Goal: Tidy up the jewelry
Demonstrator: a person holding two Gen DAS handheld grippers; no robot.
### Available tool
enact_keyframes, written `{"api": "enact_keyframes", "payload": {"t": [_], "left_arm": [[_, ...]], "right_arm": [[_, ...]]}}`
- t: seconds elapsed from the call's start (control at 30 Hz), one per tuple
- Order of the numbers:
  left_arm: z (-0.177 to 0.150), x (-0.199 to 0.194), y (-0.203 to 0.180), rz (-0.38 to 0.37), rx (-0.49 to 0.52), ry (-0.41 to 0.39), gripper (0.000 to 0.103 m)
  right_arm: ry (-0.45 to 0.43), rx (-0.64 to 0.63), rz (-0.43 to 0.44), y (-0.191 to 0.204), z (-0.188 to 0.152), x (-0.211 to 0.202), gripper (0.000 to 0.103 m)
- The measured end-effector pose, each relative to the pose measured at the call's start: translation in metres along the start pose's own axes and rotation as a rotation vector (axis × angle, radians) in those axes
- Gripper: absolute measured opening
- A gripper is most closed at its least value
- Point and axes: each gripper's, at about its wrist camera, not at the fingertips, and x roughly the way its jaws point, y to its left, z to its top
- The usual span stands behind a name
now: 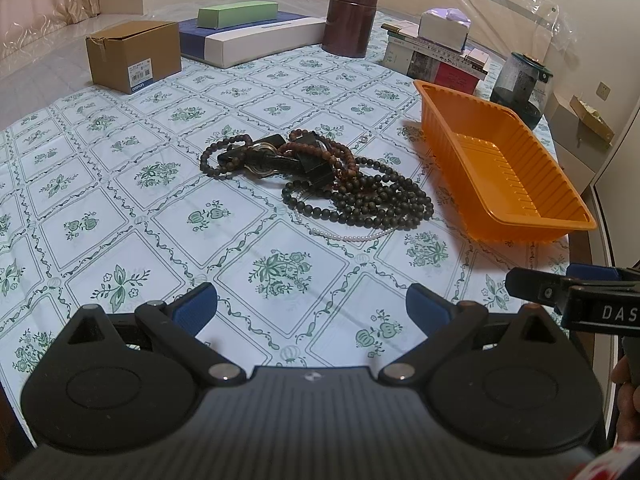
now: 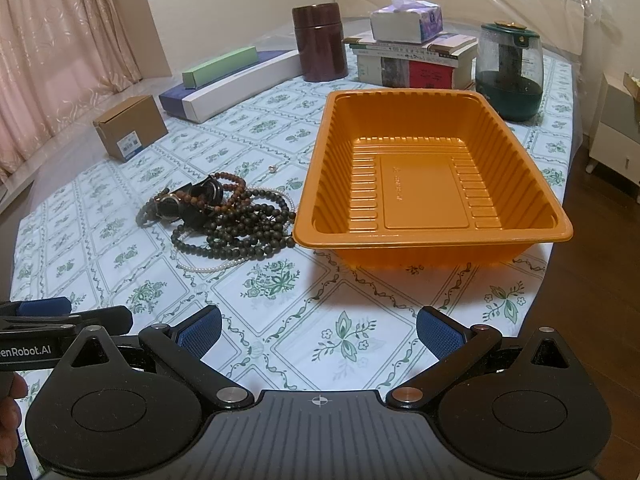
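A tangled pile of jewelry [image 1: 320, 176] lies mid-table: dark bead strands, brown bead bracelets, a thin white pearl string [image 1: 348, 237] and black watch-like pieces. It also shows in the right wrist view [image 2: 228, 220]. An empty orange plastic tray [image 1: 520, 200] sits just right of the pile, also in the right wrist view [image 2: 424, 184]. My left gripper [image 1: 312, 306] is open and empty, hovering near the table's front, well short of the pile. My right gripper [image 2: 318, 332] is open and empty in front of the tray.
On the floral tablecloth [image 1: 280, 268] at the back stand a cardboard box [image 1: 134, 60], flat boxes with a green box [image 1: 236, 14] on top, a brown cylindrical canister [image 1: 350, 18], stacked books with a tissue pack [image 2: 408, 20], and a green-based jar [image 2: 510, 70]. The table edge runs along the right.
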Motion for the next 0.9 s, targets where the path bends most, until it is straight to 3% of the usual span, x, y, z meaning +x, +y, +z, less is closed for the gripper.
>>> {"api": "enact_keyframes", "payload": {"t": [0.53,0.73,0.9], "left_arm": [[0.002,0.000,-0.002,-0.007,-0.012,0.002,0.100],[0.010,0.004,0.001,-0.064,-0.068,-0.013,0.100],[0.020,0.012,0.007,-0.122,-0.124,-0.023,0.100]], "right_arm": [[0.000,0.014,0.004,-0.002,0.000,0.001,0.103],[-0.041,0.151,0.010,-0.028,0.000,-0.006,0.103],[-0.148,0.265,-0.055,-0.062,-0.001,-0.024,0.103]]}}
